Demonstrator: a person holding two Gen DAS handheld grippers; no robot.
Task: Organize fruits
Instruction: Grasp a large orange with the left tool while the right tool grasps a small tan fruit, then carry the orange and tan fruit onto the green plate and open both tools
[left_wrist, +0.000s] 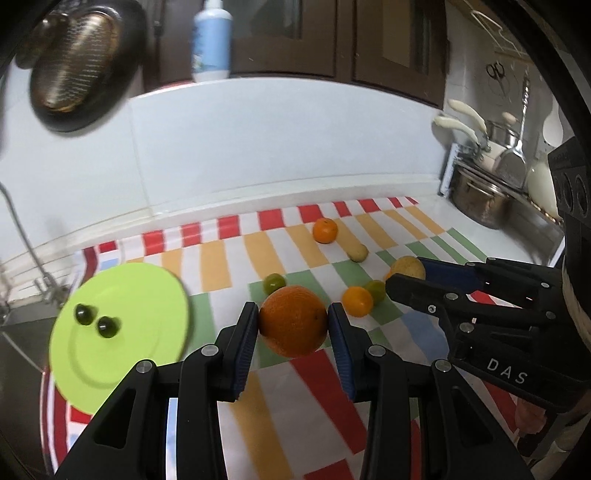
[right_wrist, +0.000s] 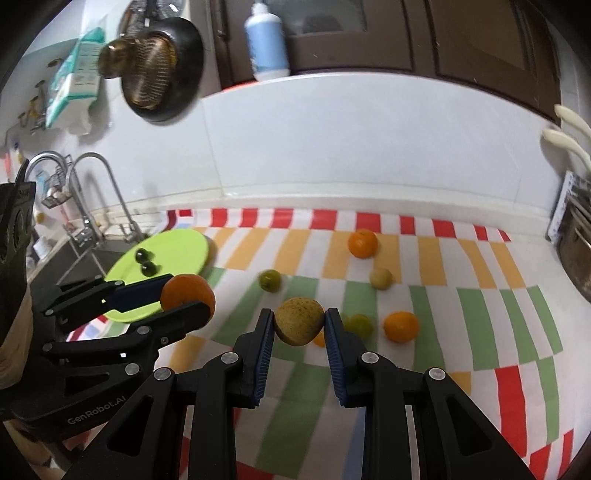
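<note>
My left gripper (left_wrist: 293, 320) is shut on a large orange (left_wrist: 293, 319), held above the striped cloth; it also shows in the right wrist view (right_wrist: 187, 293). My right gripper (right_wrist: 299, 325) is shut on a brownish-yellow pear-like fruit (right_wrist: 298, 320), seen from the left wrist view too (left_wrist: 409, 268). A lime-green plate (left_wrist: 122, 332) with two dark grapes (left_wrist: 96, 320) lies at the left, near the sink (right_wrist: 162, 254). Loose on the cloth lie oranges (right_wrist: 362, 243) (right_wrist: 400, 326), green fruits (right_wrist: 269, 280) (right_wrist: 359, 325) and a small pale fruit (right_wrist: 381, 277).
A sink with taps (right_wrist: 85, 206) is at the far left. Steel pots and utensils (left_wrist: 484, 192) stand at the right end of the counter. A dark pan (right_wrist: 159, 62) hangs on the white wall, and a bottle (right_wrist: 266, 40) stands on the ledge above.
</note>
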